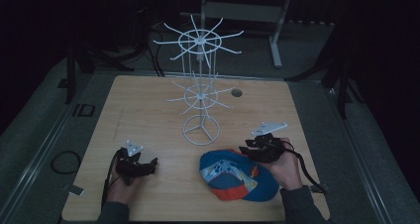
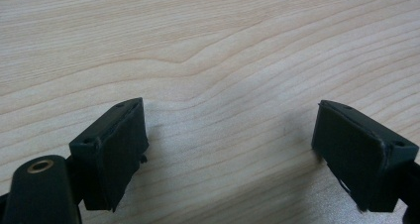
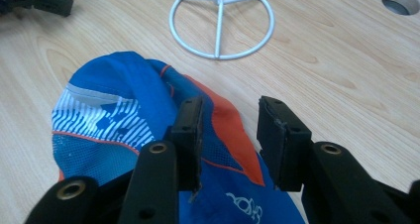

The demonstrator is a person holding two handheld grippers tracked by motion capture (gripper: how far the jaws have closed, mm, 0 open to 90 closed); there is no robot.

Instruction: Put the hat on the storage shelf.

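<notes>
A blue and orange cap (image 3: 148, 130) lies on the wooden table (image 1: 148, 110), near the white wire rack (image 1: 200, 92). The right gripper (image 3: 229, 135), jaws partly open and holding nothing, hovers over the cap's edge. The left gripper (image 2: 230, 154) sits wide open, empty, well apart.

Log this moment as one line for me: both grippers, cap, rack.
left gripper: open, over bare table | right gripper: open, above cap, not gripping | rack: upright, nothing hung

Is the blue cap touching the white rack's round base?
Apart. The right gripper view shows bare wood between the blue cap and the rack's round base.
</notes>
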